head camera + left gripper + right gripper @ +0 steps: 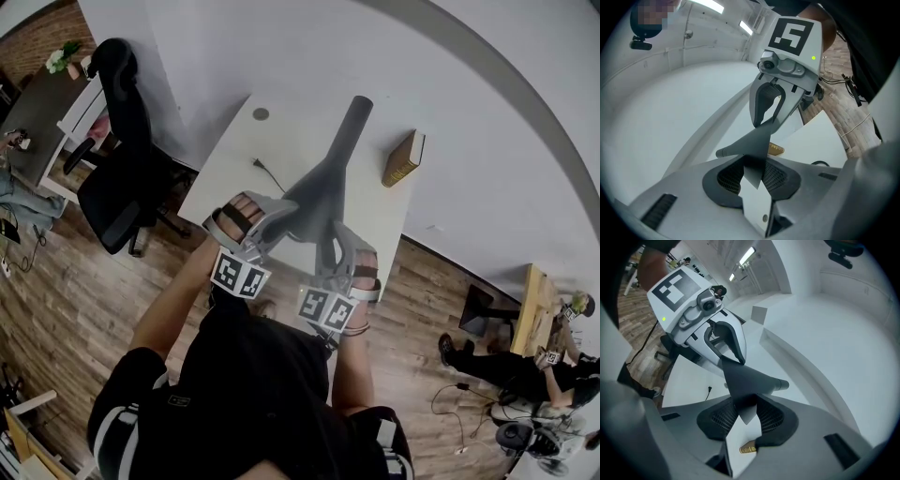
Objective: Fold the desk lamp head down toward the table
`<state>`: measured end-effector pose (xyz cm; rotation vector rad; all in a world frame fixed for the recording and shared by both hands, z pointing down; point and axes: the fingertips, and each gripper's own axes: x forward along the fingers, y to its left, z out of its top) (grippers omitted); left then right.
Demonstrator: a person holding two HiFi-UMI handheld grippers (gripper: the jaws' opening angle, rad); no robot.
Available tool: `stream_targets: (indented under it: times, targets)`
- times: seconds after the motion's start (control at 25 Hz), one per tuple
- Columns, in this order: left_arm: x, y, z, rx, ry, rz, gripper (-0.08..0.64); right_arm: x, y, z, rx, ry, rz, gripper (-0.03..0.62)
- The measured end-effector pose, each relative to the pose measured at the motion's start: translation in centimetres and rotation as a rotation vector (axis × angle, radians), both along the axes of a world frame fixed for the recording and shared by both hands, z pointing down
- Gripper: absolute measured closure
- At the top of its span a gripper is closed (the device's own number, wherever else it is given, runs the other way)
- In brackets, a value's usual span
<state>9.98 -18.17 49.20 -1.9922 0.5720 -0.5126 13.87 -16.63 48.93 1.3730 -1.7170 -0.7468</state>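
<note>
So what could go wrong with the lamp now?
1. The left gripper and right gripper each pinch only a thin edge of the lamp head, so it could slip out when it is pushed down.
2. The cable lies on the table beside the lamp and might get squashed.
3. The book lies close by, so the lamp head could bump it.
</note>
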Motion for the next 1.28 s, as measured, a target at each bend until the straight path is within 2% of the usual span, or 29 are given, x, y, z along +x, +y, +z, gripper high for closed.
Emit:
stream_targets:
  times: [0.32,0.56,0.8,1.0,1.28]
  targets:
    - [0.3,-0.4,1.9,0.058,-0.027,-0.037,0.445,0.3,-0.3,1.9,0.009,0.084,0.010,0.453]
    - [0.7,-1.0,3.8,0.096,-0.007,-0.064,0.440,0.8,-1.0,3.9,0.025,0.131,0.021,0.442]
    - [1.3,-2.0,6.0,0.195,-0.016,-0.123,0.434,1.4,-1.9,6.1,0.079,0.224,0.042,0.436]
    - [1.7,-2.8,7.4,0.246,-0.007,-0.159,0.431,1.8,-2.6,7.5,0.113,0.260,0.046,0.429]
    - [2.1,-3.7,9.0,0.268,-0.033,-0.190,0.414,2.1,-3.5,9.1,0.123,0.294,0.048,0.418]
